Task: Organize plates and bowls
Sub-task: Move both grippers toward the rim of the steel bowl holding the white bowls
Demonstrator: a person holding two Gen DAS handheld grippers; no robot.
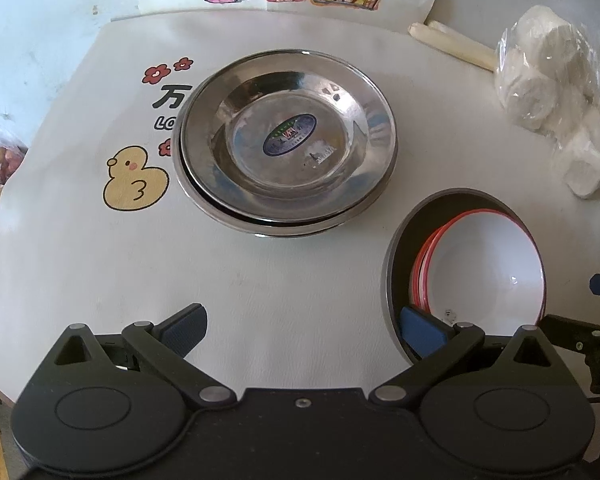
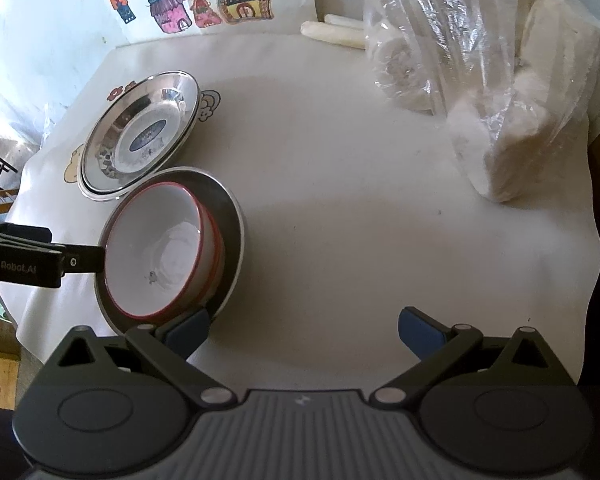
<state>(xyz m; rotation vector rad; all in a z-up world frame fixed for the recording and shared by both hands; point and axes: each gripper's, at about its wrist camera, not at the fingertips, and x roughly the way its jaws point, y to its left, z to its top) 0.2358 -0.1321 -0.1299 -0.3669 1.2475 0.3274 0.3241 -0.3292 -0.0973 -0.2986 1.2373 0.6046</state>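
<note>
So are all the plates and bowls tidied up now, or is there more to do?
Nearly done, it looks like. The steel plates sit stacked in one pile on the table mat. The white red-rimmed bowls are nested inside the dark bowl. Nothing is in hand: the left gripper and the right gripper are both open and hold nothing. I see no loose dishes left, though something could lie out of view.

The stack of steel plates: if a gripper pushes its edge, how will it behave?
The steel plates look rigid and polished, so probably slippery. They sit nested but offset, so the top one may slide. On the smooth table cover, the stack likely glides.
</note>
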